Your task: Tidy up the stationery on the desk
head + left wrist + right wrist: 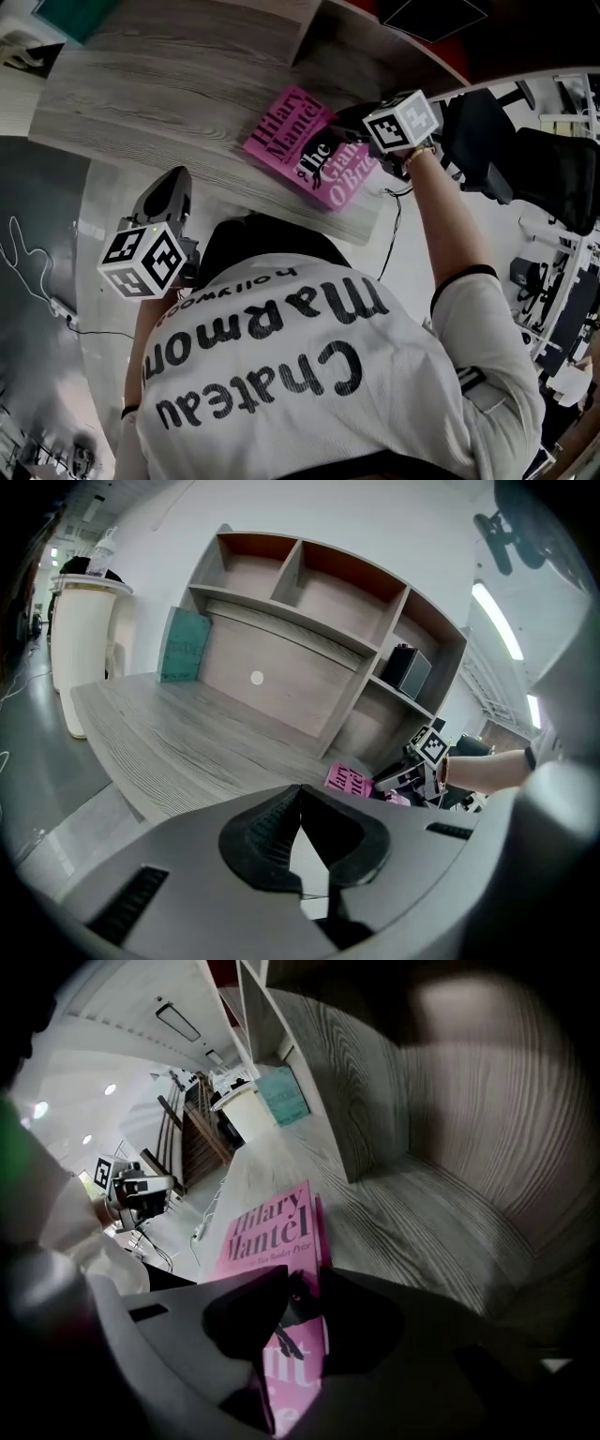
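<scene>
The pink book (298,150) lies flat, cover up, at the near edge of the desk (169,94), in front of the open shelf unit (309,592) at the back edge. The right gripper (302,1288) sits at the book's near end with its jaws drawn narrow on it, the pink cover showing in the slim gap between them. The left gripper (300,794) hangs just off the desk's near edge, above the floor, its jaw tips meeting with nothing between them.
</scene>
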A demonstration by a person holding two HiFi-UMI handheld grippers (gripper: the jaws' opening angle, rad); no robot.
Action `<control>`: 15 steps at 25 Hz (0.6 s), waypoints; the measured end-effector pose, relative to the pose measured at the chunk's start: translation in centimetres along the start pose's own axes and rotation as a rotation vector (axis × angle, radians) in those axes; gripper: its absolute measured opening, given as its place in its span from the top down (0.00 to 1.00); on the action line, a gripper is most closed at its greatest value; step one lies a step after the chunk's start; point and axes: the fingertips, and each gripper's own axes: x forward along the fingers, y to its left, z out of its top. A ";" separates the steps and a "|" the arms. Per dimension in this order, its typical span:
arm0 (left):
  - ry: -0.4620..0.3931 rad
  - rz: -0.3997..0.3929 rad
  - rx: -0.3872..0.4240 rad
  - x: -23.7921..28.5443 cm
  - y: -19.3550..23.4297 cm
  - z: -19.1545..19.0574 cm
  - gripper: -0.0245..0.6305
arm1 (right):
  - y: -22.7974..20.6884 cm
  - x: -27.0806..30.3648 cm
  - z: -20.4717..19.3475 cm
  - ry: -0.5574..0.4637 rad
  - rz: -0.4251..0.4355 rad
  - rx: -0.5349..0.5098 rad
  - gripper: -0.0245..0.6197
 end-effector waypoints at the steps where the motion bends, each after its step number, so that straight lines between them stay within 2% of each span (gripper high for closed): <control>1: 0.001 -0.005 0.004 0.1 -0.3 0.2 0.94 | 0.2 -0.3 0.2 -0.007 -0.006 -0.011 0.78; 7: -0.002 -0.041 0.019 1.3 -1.8 -0.8 0.94 | 1.9 -2.3 1.4 -0.099 -0.021 -0.033 0.87; 15: -0.010 -0.078 0.028 1.4 -3.0 -1.0 0.94 | 3.8 -4.2 2.1 -0.178 -0.085 -0.055 0.90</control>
